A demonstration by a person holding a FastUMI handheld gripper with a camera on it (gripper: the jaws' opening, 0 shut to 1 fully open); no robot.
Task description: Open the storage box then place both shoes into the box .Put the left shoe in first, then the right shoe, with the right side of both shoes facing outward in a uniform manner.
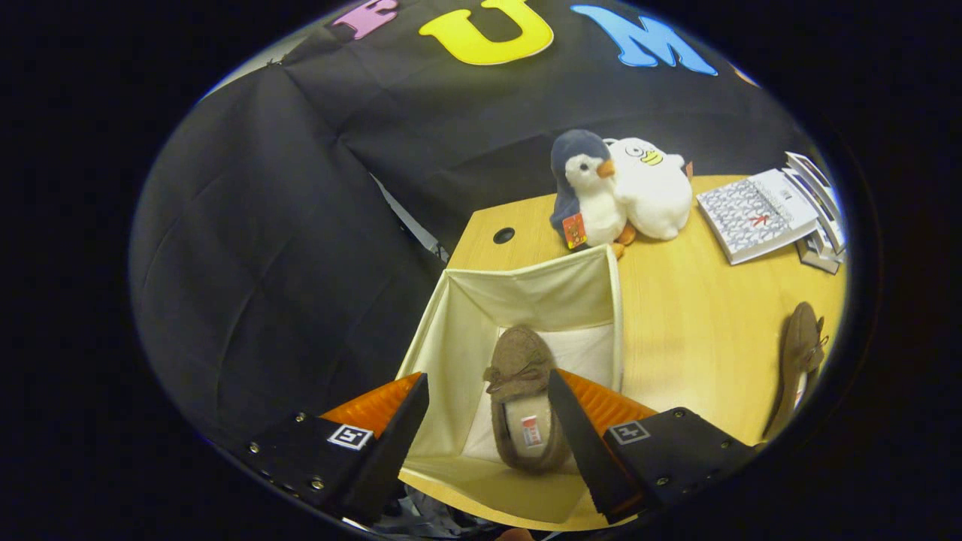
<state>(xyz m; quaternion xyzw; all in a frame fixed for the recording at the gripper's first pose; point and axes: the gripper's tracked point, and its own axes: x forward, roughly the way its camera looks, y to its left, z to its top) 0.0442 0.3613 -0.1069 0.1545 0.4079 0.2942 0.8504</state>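
The shoe (798, 364) that is not yet packed lies on the wooden table (691, 323), off to the right of the storage box (526, 297) and well apart from it, seen nearly edge-on so its toe direction is hard to tell. The box is open, its cream fabric walls standing up, and the other shoe (524, 406) already rests inside on the floor of the box, bow toward the far wall and the opening of the shoe facing up. The gripper (488, 421) hovers over the box with its jaws spread wide and nothing between them; the shoe in the box shows through the gap but neither finger touches it. Both shoes look like soft, fuzzy slippers: light, easy to squash, unlikely to slip. A sound hold would probably be across the heel rim or side wall, where the material is firmer. Beyond the box sit a plush penguin (586, 191), a white plush toy (654, 191) and some books (755, 214).
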